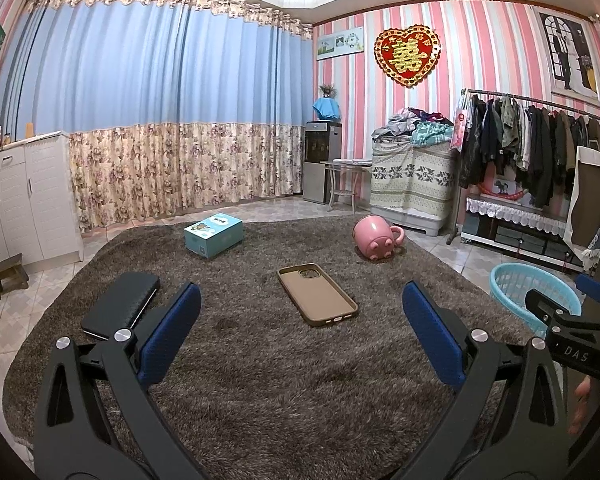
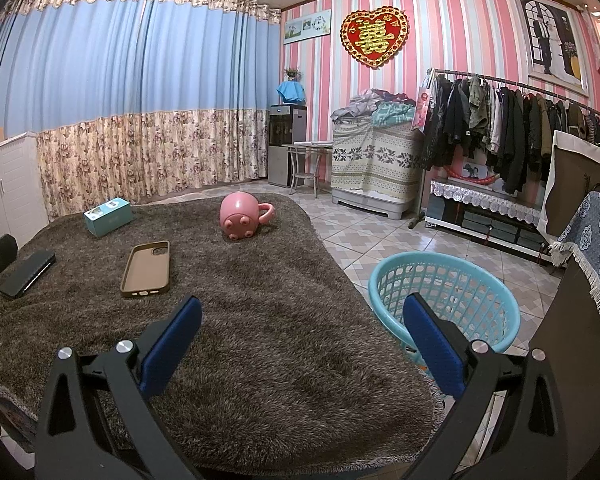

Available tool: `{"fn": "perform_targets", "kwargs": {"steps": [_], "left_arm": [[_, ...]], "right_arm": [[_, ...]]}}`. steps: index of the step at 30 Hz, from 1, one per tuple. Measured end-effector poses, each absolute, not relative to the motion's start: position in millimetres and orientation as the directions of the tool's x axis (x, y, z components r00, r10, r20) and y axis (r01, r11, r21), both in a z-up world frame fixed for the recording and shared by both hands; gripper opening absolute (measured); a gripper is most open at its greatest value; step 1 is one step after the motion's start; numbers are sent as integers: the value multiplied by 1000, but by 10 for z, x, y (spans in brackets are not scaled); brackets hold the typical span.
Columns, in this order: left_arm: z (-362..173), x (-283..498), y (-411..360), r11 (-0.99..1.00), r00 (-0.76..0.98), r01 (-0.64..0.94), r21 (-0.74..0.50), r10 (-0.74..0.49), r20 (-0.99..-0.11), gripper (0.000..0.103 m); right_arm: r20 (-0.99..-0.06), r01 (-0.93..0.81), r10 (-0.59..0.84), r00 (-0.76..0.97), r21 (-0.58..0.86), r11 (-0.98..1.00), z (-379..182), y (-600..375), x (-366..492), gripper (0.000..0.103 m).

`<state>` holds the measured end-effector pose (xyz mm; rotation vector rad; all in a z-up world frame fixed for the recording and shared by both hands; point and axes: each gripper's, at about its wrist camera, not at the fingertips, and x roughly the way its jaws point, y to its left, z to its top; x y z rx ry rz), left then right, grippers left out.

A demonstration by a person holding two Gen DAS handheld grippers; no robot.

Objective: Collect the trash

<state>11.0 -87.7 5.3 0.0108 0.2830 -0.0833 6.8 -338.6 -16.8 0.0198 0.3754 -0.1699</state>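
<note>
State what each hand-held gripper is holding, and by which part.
Nothing is held. The left hand-held gripper and the right hand-held gripper are both open above the rug, with nothing between their pads.

**A lived-in room of a home**

Pink-striped wallpaper (image 2: 440,40) carries a red heart-shaped ornament (image 2: 374,36) with a gold character, a small wall clock picture (image 2: 308,26) and a framed portrait of a couple (image 2: 552,46). Blue curtains with a floral hem (image 1: 160,120) cover one wall. A clothes rail (image 2: 512,128) hangs full of dark garments beside a cloth-covered stack piled with laundry (image 2: 374,156). A water dispenser (image 2: 284,144), white cabinets (image 1: 24,200), a shaggy brown rug (image 2: 240,320) and tiled floor (image 2: 364,236) complete the domestic setting.
</note>
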Motion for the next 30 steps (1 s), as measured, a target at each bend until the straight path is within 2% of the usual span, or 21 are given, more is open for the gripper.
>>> {"fn": "perform_targets", "kwargs": {"steps": [30], "left_arm": [[63, 99, -899, 996, 959, 85, -6, -84, -271, 98]], "right_arm": [[-366, 168, -161, 917, -11, 986, -174, -3397, 70, 99]]}}
